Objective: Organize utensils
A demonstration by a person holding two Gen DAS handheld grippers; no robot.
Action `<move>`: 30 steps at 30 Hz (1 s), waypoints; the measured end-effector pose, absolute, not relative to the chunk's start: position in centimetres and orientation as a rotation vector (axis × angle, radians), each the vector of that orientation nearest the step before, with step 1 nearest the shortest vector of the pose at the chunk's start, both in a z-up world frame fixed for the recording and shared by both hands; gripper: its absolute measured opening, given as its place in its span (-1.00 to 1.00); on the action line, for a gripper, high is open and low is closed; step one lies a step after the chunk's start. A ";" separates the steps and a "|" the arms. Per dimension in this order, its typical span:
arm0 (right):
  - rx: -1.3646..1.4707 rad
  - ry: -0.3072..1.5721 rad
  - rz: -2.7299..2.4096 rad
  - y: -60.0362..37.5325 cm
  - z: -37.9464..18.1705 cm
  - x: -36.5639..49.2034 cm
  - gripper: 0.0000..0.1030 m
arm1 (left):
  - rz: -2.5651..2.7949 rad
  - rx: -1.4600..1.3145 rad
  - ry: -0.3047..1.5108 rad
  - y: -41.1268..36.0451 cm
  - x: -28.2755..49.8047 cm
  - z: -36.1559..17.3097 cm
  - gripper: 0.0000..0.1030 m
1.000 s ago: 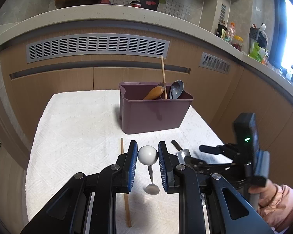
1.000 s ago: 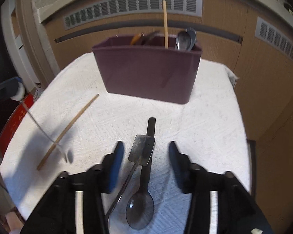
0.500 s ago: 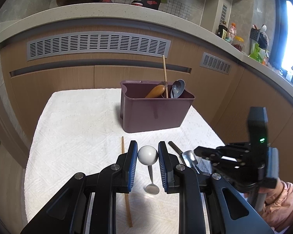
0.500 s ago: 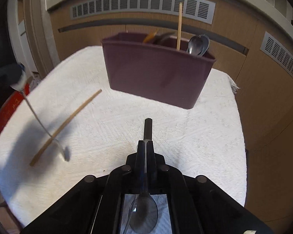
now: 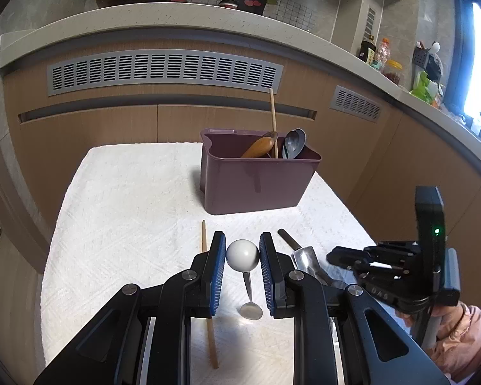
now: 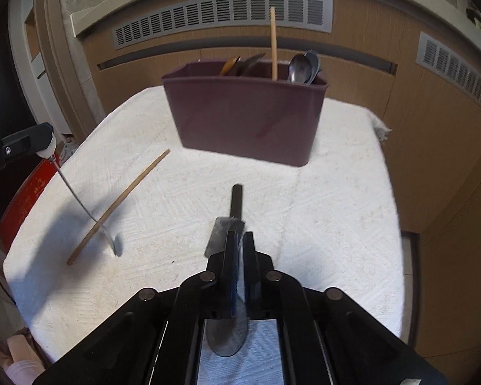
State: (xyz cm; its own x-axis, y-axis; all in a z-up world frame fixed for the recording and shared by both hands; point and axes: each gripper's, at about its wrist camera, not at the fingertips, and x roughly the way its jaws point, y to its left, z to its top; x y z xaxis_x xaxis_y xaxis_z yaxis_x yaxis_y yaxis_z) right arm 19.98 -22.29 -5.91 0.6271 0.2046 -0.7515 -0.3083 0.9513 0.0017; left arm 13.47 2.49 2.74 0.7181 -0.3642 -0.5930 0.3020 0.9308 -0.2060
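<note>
Behind the right claw [image 6: 240, 250], opening around two handles, only its own view shows a spoon bowl [image 6: 227, 337].

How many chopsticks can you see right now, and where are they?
2. One chopstick stands in the maroon bin; the other chopstick lies on the white cloth in front of it. More may be hidden inside the bin.

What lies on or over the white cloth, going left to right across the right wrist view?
Left gripper holding the ball-topped spoon → loose chopstick → right gripper, jaws opening, dark spoon between them.
</note>
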 end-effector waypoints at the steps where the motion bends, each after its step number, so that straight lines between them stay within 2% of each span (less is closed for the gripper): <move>1: -0.132 0.853 0.291 -22.1 -6.3 20.1 -0.68 | -0.368 -0.099 0.675 2.5 13.5 2.7 -0.56; 2: -0.139 0.853 0.273 -21.8 -6.7 20.2 -0.50 | -0.368 -0.102 0.675 2.6 13.5 2.7 -0.56; 4: -0.139 0.854 0.248 -21.5 -7.1 20.4 -0.37 | -0.366 -0.104 0.674 2.7 13.5 2.7 -0.56; 14: -0.168 0.808 0.281 -19.5 -7.3 20.1 -0.36 | -0.374 -0.141 0.674 3.9 14.2 2.3 -0.56; 19: -0.175 0.886 0.286 -18.9 -8.5 21.5 -0.37 | -0.377 -0.158 0.674 4.4 14.4 2.0 -0.56; 27: -0.234 0.852 0.175 -19.2 -8.6 21.9 -0.36 | -0.372 -0.173 0.677 4.7 14.5 1.8 -0.56; 30: -0.188 0.892 0.145 -19.4 -8.6 22.3 -0.22 | -0.375 -0.168 0.678 4.5 14.5 1.9 -0.56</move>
State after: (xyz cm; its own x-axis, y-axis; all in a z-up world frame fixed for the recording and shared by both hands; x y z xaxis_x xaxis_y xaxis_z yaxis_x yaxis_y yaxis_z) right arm 22.28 -19.43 -8.62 0.6200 0.0472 -0.7831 -0.2036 0.9737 -0.1025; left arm 14.46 4.53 1.86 0.7153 -0.3912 -0.5791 0.2831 0.9198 -0.2717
